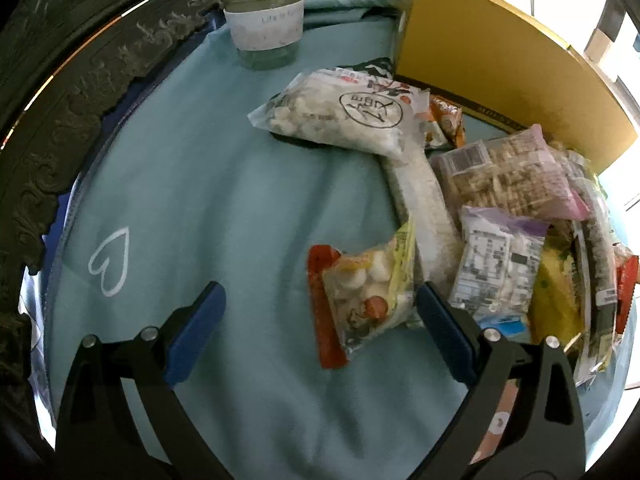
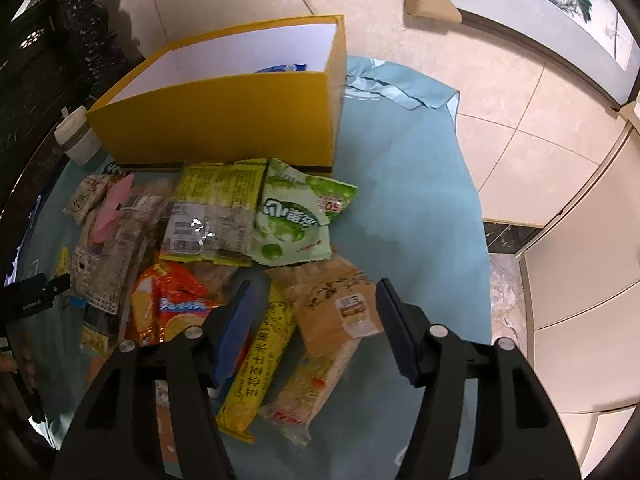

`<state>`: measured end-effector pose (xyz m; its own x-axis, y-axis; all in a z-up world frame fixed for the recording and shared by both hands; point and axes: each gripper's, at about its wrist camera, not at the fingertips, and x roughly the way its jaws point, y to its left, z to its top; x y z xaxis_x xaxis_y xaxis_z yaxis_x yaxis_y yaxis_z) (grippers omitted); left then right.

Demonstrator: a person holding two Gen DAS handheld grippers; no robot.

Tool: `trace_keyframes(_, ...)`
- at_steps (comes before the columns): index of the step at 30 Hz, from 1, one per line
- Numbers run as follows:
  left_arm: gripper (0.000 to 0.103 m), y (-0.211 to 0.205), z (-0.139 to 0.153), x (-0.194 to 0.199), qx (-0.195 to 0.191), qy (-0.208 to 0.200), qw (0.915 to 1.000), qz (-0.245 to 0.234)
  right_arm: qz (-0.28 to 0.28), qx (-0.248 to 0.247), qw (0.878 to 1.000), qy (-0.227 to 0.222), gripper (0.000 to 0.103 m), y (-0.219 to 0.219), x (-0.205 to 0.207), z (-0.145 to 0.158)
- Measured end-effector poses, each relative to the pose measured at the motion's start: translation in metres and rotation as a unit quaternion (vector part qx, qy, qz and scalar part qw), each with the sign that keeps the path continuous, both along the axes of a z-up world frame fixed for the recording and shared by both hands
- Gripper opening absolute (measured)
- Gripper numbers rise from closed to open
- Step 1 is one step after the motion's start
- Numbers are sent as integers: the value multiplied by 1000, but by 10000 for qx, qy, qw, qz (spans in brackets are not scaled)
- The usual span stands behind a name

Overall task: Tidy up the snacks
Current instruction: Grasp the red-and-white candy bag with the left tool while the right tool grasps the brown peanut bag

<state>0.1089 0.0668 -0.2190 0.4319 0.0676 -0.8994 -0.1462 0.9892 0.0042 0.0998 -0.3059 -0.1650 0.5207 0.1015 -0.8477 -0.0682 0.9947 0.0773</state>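
Note:
A pile of snack packets lies on a teal cloth (image 1: 192, 200) beside an open yellow box (image 2: 224, 120), which also shows in the left wrist view (image 1: 492, 60). My left gripper (image 1: 320, 312) is open just above a small clear packet of white candies (image 1: 368, 292) with a red edge. My right gripper (image 2: 316, 312) is open over a brown paper-look packet (image 2: 336, 312) and a yellow bar packet (image 2: 260, 356). A green packet (image 2: 296, 216) and an orange packet (image 2: 172, 304) lie further in. The box holds a blue-and-white packet (image 2: 284, 67).
A glass jar with a white lid (image 1: 262, 20) stands at the cloth's far edge. A large clear bag of white pieces (image 1: 340, 112) and a waffle-like packet (image 1: 508, 172) lie near the box. Dark carved furniture (image 1: 60, 92) borders the left. Tiled floor (image 2: 500, 92) lies beyond.

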Motion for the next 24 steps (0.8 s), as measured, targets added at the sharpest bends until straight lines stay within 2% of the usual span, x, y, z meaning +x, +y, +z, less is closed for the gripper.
trace_keyframes(6,97,-2,-9,11,51,41,9999,-148,55,-84,9997,229,63,-3,14,-18)
trace_keyframes(8,99,-1,-19,13,103,206,9996,-183,74,-99,9993,357,65,-2,20,-28)
trace_keyframes(13,98,3,-20,14,67,71,9998,-185,319,-433,9973,499,69,9,24,-47)
trace_keyframes(14,94,3,-20,14,39,45,9997,-229,358,-440,9972,486,66,10,24,-47)
trace_keyframes(15,91,3,-19,12,31,15,9996,-282,407,-391,9971,506,59,11,25,-46)
trace_keyframes(17,67,-2,-13,5,-8,-124,9988,-481,473,-328,9967,573,50,12,25,-45)
trace_keyframes(19,59,-4,-9,4,-140,-154,9982,-564,513,-206,9961,688,47,12,25,-44)
trace_keyframes(21,57,-1,-7,5,-422,-163,9973,-572,508,-91,9961,709,45,10,23,-42)
trace_keyframes(24,53,-2,-6,7,-578,-152,9964,-599,442,88,9967,678,44,9,19,-38)
